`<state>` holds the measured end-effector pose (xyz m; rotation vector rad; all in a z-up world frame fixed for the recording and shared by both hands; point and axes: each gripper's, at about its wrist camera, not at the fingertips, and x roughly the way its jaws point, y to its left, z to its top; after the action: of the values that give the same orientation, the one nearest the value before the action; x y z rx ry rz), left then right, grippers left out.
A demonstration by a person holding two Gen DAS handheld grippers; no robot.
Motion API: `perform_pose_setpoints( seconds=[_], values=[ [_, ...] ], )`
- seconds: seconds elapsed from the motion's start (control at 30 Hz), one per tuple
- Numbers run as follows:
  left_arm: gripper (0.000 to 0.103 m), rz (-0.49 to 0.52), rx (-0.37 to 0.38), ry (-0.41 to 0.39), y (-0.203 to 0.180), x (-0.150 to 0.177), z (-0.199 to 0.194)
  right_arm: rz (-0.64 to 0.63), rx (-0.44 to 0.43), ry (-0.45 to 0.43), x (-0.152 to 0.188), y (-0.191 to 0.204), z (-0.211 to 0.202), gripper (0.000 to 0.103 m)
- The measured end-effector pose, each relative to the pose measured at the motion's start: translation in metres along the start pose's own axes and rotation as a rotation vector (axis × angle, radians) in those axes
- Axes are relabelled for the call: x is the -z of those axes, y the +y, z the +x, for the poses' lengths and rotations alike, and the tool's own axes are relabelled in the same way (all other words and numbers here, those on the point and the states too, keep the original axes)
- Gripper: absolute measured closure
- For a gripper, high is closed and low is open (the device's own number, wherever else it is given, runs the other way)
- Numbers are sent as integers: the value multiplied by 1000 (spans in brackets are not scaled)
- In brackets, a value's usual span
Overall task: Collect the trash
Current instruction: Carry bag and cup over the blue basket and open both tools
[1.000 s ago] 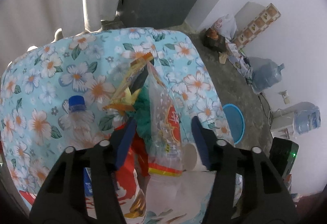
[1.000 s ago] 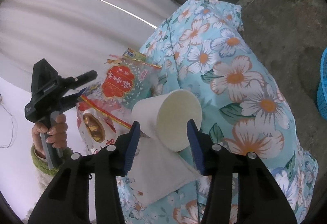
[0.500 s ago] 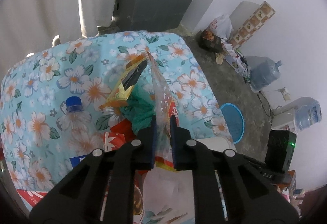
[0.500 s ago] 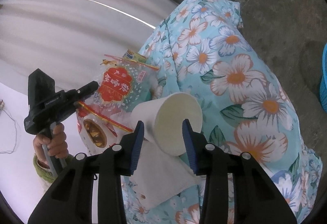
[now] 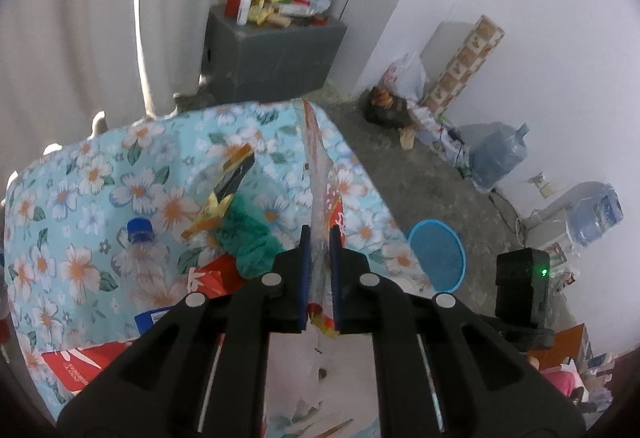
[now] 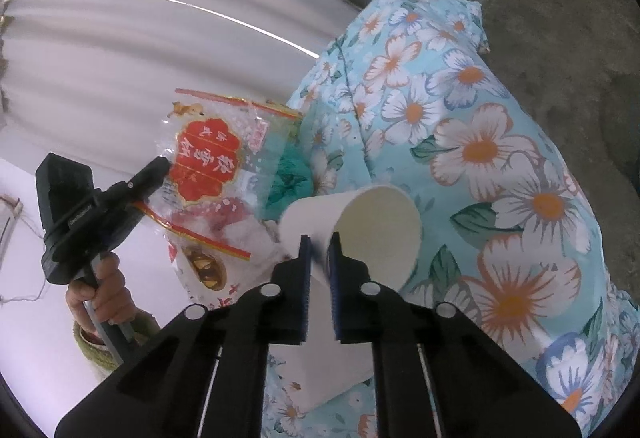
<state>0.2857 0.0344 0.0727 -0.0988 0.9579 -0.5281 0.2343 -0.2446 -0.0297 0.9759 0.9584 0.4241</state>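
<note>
Trash split between tools: snack bag clamped in left gripper, lifted off flowered cloth; paper cup wall just pinched by right gripper, near cloth's edge, likely for bagging.

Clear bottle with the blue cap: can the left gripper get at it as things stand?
Probably not yet: the left gripper is shut on the clear snack bag. The bottle lies uncovered on the floral cloth.

Red Chinese characters, not legible, on the snack bag.
</note>
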Motion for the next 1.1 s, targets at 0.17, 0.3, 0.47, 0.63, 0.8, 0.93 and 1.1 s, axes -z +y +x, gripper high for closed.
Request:
perform_pose_setpoints(
  seconds=[0.17,0.3,0.47,0.63,0.8,0.93,1.1],
  values=[
    [97,37,25,-87,-14,-1,-19,-27,-19,-24,-1,10,-9,99],
    [97,64,37,-134,-26,1,-31,-37,-39,-56,-2,12,-24,99],
    [97,115,40,-172,-43,11,-44,-36,-44,-94,0,10,-49,99],
    [97,228,9,-197,-72,25,-53,-50,-23,-160,9,11,-84,99],
    [97,287,28,-205,-97,36,-55,-29,-17,-237,21,2,-119,99],
    [98,323,46,-188,-118,49,-48,2,-16,-286,29,-11,-142,100],
    [98,345,92,-177,-144,57,-36,27,-2,-342,35,-24,-169,99]
  ],
)
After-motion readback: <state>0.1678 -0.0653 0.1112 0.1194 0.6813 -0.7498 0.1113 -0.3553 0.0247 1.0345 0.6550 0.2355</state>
